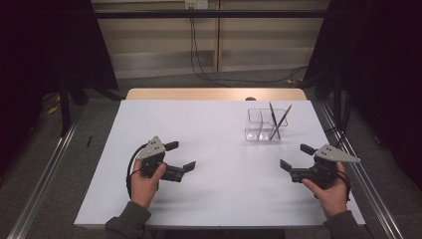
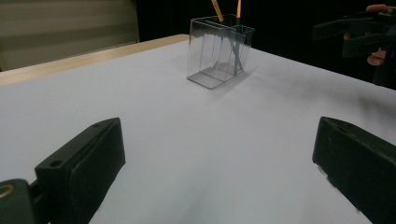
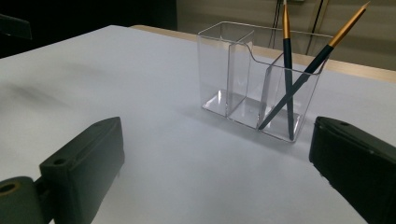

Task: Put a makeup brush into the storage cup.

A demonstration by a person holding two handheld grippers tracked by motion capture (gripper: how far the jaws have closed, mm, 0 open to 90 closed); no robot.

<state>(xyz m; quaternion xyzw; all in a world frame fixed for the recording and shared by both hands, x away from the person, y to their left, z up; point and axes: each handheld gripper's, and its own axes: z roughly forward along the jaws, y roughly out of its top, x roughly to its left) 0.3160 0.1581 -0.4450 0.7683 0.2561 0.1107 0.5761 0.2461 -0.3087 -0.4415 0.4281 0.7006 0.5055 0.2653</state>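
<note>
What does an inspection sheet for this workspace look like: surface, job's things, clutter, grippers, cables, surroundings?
Surface: white tabletop, bare apart from the organizer; wooden edge at the far side.
Job's things: clear acrylic organizer with several compartments, upright; two dark pens with gold ends lean crossed in one end compartment.
Clutter: nothing seen.
Grippers: left gripper open, holding nothing; right gripper open, holding nothing.
Cables: black cables hang down the far wall onto the floor.
Surroundings: dark curtains at both sides, metal rails on the floor.
</note>
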